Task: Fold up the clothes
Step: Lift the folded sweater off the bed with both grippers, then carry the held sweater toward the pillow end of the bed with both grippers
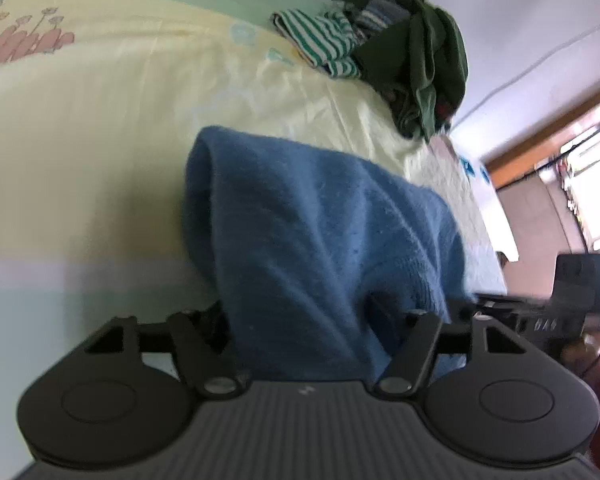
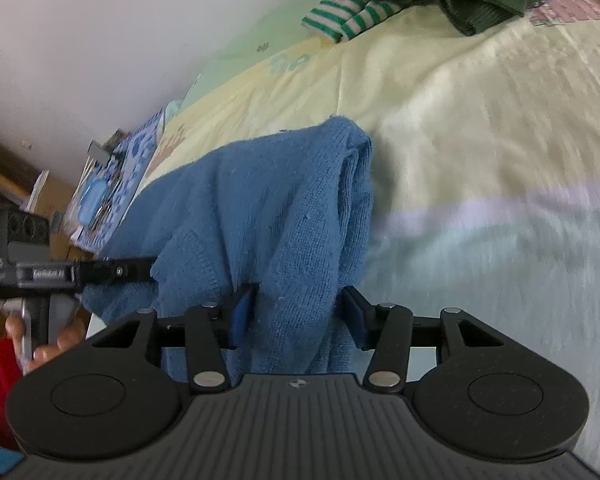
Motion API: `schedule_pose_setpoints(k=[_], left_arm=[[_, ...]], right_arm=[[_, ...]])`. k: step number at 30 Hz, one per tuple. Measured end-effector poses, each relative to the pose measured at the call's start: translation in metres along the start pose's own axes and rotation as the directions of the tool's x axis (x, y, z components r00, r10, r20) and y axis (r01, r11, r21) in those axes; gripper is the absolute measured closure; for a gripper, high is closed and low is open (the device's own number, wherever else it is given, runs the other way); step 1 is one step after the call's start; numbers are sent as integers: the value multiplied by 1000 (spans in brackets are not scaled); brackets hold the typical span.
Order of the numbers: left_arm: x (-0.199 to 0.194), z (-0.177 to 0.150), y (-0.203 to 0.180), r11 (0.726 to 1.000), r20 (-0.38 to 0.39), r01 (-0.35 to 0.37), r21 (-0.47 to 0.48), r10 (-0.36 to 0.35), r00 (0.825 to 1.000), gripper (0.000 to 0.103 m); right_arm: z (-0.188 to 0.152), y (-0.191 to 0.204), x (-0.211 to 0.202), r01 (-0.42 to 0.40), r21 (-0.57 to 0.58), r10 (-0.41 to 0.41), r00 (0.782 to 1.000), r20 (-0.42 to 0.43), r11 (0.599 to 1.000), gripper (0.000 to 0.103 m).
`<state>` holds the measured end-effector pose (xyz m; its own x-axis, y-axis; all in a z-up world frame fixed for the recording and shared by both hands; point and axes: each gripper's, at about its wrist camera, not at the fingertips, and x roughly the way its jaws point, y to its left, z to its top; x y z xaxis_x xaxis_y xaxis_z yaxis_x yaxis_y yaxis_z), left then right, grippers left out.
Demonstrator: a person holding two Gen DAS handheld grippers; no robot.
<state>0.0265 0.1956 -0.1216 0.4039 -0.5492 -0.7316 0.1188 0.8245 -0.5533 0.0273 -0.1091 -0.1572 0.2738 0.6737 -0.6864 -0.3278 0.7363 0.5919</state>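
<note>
Blue sweater (image 1: 320, 232) is bunched up and held off the bed (image 1: 100, 140) between both tools. Left tool (image 1: 300, 320) is pinching a fold of the knit; the cloth drapes over its fingers and hides the tips, so the exact gap can't be told, but the fabric is caught there. Right tool (image 2: 296, 316) is clamped on another bunch of the same sweater, with blue pads (image 2: 242, 316) pressing the cloth from both sides.

Long axis of the sweater runs away from each tool, out ahead over the bed, with a folded rounded end farthest off. In the right wrist view the sweater (image 2: 268, 208) also spreads to the left toward the left tool (image 2: 140, 270), whose finger reaches into a ribbed hem. The person's left hand (image 2: 48, 344) grips that handle.

Far ahead of both tools sits a pile of clothes: a dark green garment (image 1: 420, 52) and a green-and-white striped one (image 1: 320, 40), well apart from the sweater. Bed sheet is pale yellow with cartoon print.
</note>
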Motion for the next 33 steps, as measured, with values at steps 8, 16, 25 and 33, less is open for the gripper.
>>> schedule_pose_setpoints(k=[8,16,25,33], left_arm=[[1,6,6,999,-71,49,9,-48,996,16],[7,-4,-19,995,-30,-22,96,25,999,22],[1,-7,-2,1000,33,-7,13,6,999,41],[-4,-11,-4,1000,55,-3,6,3,998,50]], right_arm=[[5,4,3,1,-16,-2,999,-35,1000,50],[2,5,5,9,-46,-12,999,-45,999,57],[2,6,6,-32,-6,32,999,-19,999,39],[4,4,2,-14,13,14,999,-34,1000,59]])
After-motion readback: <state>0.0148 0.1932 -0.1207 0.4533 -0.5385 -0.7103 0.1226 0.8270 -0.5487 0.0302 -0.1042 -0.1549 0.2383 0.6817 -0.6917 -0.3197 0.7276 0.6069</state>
